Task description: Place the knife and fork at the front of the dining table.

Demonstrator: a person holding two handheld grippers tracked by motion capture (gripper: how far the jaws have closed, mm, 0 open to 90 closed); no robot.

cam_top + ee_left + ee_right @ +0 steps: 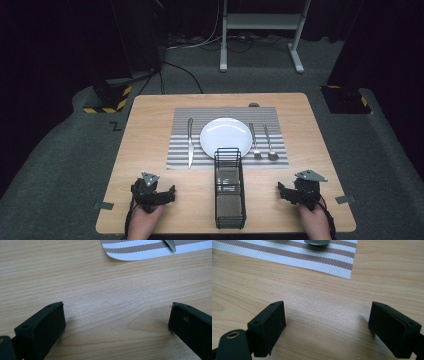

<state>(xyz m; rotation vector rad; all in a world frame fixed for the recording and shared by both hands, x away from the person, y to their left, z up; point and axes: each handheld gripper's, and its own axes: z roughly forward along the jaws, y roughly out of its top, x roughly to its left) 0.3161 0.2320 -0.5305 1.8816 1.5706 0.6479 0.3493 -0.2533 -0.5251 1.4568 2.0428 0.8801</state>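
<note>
The black wire-mesh caddy (230, 187), a tall narrow basket, stood at the near edge of the light wooden table (150, 107), at six o'clock from the round white plate (225, 137), with its far rim just reaching the plate's near side. It sat between the two grippers, well apart from each.

The left gripper (159, 194) rested low over the table at nine o'clock from the caddy, held in a hand (145, 222) that came in from the near edge. In the left gripper view its jaws stood wide apart with only bare wood between them. The right gripper (287, 192) lay at three o'clock from the caddy, its hand (315, 220) gripping it from behind; in the right gripper view those jaws were likewise spread, holding nothing.

Farther off lay the grey-and-white striped placemat (182, 137), with the plate at its centre. A steel table knife (190, 140) lay at nine o'clock from the plate, lengthwise toward the far edge. At three o'clock lay two steel pieces side by side, a fork (255, 142) nearer the plate and a spoon (270, 145) just beyond it. A small dark object (254, 105), too small to tell, sat at the mat's far edge.
</note>
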